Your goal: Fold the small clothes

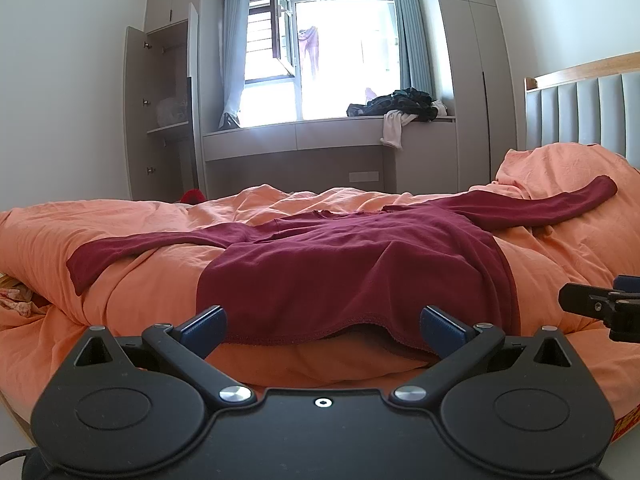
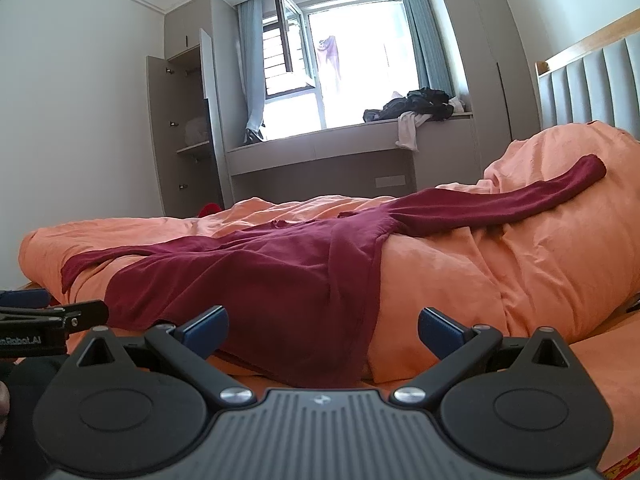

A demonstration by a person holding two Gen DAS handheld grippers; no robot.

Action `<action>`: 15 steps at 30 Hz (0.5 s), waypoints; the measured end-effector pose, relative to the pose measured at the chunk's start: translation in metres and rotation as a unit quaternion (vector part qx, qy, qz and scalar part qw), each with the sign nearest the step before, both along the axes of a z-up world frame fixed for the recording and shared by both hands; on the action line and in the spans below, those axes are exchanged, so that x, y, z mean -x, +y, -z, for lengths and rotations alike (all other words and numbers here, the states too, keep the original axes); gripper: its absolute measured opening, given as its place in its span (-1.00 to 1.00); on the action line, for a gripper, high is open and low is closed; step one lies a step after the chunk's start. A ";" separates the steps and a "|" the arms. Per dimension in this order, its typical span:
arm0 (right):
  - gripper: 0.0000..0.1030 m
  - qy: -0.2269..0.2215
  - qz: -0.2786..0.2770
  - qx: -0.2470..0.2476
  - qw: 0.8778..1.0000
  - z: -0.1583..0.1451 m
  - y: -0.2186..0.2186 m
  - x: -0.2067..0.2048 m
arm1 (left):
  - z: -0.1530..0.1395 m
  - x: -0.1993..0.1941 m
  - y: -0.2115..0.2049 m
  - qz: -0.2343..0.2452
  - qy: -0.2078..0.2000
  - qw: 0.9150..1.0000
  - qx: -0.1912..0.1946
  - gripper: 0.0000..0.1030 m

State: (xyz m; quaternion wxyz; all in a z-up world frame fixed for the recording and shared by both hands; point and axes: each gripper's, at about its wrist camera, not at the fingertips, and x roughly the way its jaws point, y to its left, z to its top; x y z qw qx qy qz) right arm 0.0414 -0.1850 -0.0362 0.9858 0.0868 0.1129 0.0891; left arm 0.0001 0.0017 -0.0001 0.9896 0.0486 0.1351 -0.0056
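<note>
Orange duvet (image 1: 140,280) — clothes heap (image 1: 400,106) on sill.

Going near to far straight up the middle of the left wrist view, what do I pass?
Left gripper, jaws open → dark red long-sleeved top, its hem nearest → rumpled orange duvet → grey window bench → open window.

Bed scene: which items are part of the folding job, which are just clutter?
Job:
- maroon shirt, spread flat, sleeves out
- left gripper, open at the hem
- right gripper, open at the shirt's side edge

Lying about:
- orange duvet
- dark clothes pile on the window ledge
- open wardrobe
</note>
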 end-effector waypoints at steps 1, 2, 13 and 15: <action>1.00 0.000 0.000 0.000 1.000 0.000 0.000 0.000 | 0.000 0.000 0.000 0.000 0.000 1.000 0.000 0.99; 1.00 -0.001 -0.001 0.000 1.000 -0.001 -0.001 0.000 | 0.000 0.000 0.000 0.000 0.000 1.000 0.000 0.99; 1.00 -0.003 -0.003 0.000 1.000 -0.001 -0.002 0.001 | 0.000 -0.001 0.000 0.000 0.001 1.000 0.001 0.99; 1.00 -0.004 -0.004 0.000 1.000 -0.001 -0.002 0.001 | 0.000 0.000 0.000 -0.001 0.001 1.000 0.000 0.99</action>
